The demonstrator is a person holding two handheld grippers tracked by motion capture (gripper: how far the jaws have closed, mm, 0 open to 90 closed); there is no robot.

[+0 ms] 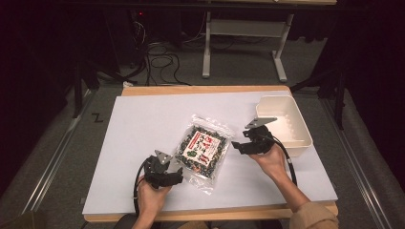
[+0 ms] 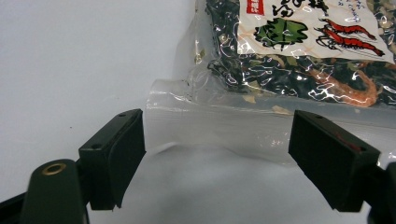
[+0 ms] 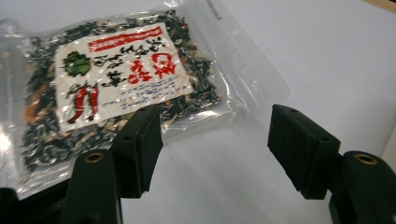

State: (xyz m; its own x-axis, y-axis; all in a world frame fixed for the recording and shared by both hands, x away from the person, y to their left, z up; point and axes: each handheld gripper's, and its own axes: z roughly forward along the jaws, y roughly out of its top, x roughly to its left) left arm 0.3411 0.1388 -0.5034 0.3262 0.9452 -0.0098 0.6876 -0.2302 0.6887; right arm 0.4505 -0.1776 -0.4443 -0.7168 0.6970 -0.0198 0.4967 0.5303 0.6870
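1. The table (image 1: 143, 114) with its white cover carries everything; nothing on it looks lifted or shifted into place, so I judge the work barely begun.
2. The white plastic bin (image 1: 300, 125) sits at the far right corner and looks bare inside; if it is where the bag goes, that step is wholly left.
3. The clear bag of dried seaweed mix (image 1: 202, 147) lies flat in the middle of the cover, between my two tools and well short of the bin; its printed label faces up.
4. My right gripper (image 1: 239, 145) sits just beside the bag's right edge, jaws spread wide; in its own view the bag's clear sealed corner (image 3: 252, 84) lies ahead of the gap, not yet between the pads.
5. My left gripper (image 1: 177, 172) is at the near left corner, also released; the clear bottom flap (image 2: 215, 126) lies just ahead of its jaws, ungripped; grasping and lifting both remain.
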